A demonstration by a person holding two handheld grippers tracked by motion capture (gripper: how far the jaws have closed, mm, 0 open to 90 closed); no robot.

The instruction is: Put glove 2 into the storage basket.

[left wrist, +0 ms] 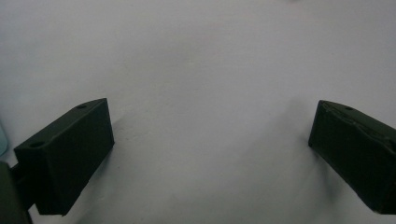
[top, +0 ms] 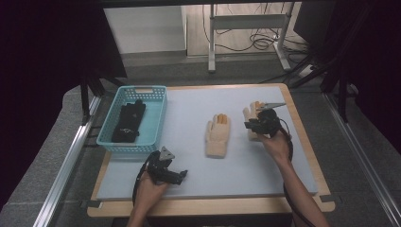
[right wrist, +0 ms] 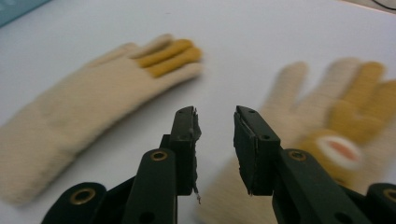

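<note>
We're over the right-hand cream glove (right wrist: 327,135), right gripper (right wrist: 217,126) part-spread and pinching nothing, the glove just beneath. Next, we judge: drop and nip it. Left gripper (left wrist: 210,154) waits, spread wide.

Grey carpeted floor (top: 189,71); white metal stand (top: 246,23) with cables (top: 257,42) behind; dark curtains (top: 42,56) at both sides.

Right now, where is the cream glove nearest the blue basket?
In the high view the cream glove lies flat mid-table, right of the blue basket and left of the second glove under the right gripper.
</note>
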